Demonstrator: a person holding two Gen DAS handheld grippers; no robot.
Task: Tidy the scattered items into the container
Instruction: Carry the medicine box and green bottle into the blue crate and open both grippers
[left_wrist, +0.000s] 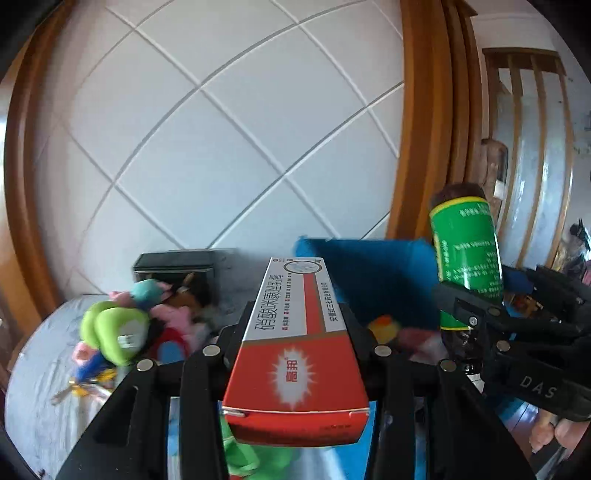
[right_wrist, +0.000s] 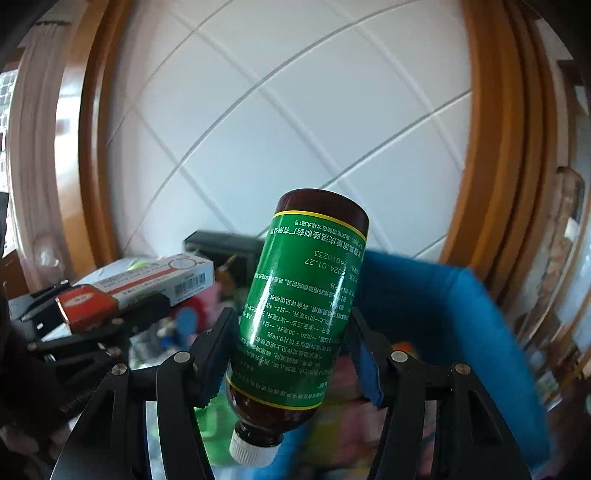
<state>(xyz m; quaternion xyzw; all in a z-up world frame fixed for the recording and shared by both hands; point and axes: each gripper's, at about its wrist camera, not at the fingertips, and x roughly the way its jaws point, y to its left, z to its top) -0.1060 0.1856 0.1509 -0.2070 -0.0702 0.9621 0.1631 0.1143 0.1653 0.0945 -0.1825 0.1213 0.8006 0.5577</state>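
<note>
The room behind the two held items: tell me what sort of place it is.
Probably a bedroom at home: a white quilted panel in a wooden frame, like a padded headboard, a grey bedsheet strewn with soft toys, and a blue fabric bin.

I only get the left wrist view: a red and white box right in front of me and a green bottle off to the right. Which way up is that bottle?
Observer: Upside down. In the right wrist view the green-labelled bottle has its white screw cap at the bottom, nearest the camera.
Operator: Is it really gripped?
Observer: Yes. The right claw is closed on the label, with a blue pad pressed against its side.
Operator: Anything on my box that I'm missing?
Observer: A barcode on the long side of the red and white box.
</note>
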